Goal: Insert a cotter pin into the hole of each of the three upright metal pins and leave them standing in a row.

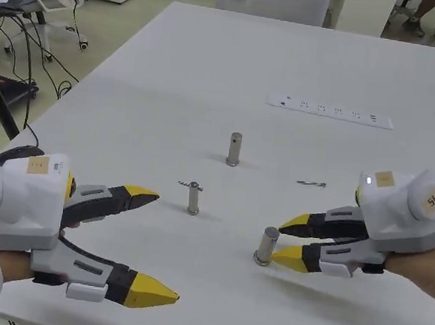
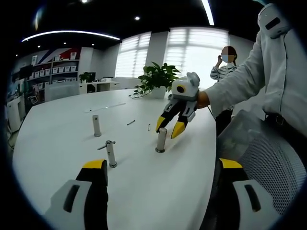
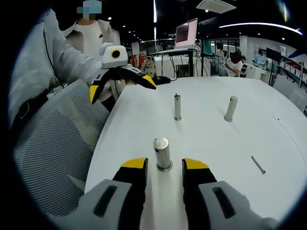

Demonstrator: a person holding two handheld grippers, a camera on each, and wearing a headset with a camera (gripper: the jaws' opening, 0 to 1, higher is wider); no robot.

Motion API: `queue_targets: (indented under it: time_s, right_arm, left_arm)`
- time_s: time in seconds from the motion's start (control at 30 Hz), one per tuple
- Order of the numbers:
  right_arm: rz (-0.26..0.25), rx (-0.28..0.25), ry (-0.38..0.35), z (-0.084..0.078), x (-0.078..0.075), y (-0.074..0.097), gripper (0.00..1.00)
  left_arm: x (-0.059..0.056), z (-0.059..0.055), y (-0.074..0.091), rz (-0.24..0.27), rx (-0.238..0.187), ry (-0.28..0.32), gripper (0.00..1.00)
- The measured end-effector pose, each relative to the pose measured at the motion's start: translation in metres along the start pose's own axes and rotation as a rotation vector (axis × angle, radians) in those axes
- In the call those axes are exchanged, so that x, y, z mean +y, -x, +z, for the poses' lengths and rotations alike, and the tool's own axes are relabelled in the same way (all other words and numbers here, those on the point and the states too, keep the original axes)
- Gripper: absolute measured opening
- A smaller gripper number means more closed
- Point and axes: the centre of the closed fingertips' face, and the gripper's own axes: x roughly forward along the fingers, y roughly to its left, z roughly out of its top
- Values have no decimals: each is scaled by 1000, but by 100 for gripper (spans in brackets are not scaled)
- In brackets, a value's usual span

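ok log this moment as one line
left tool open | right tool open at near pin | middle pin: cotter pin in | far pin: bare | loose cotter pin on table

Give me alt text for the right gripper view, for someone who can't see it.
The right tongs are open, their yellow tips framing the nearest upright metal pin on a white table. Two more pins stand beyond, a loose cotter pin lies to the right, and the left tongs hover at upper left.

Plain white tabletop (image 1: 171, 76), shiny silver-grey upright metal pins (image 1: 234, 149), thin silver-grey cotter pin (image 1: 311, 184), long white power strip (image 1: 331, 111) with dark sockets, left gripper (image 1: 162, 247) and right gripper (image 1: 281, 240) white-bodied, grey-and-black jaws, bright yellow tips
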Motion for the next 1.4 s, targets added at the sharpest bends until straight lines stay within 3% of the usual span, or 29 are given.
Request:
queue_targets:
  time_s: [0.57,0.77,0.9,1.4]
  right_arm:
    - [-55,59,-4,-17,-22,34,30]
    - [-71,116,20,-26,-40,45,28]
    - [-91,181,43,-33,-57,51,25]
    - [-76,327,154,-41,-88,50,15]
  left_arm:
    - [-7,2,-9,-29,5,-22,94]
    - [-7,4,-10,-30,2,-22,94]
    - [-7,4,-11,-29,-1,-23,94]
    - [-6,2,-10,-26,4,-21,94]
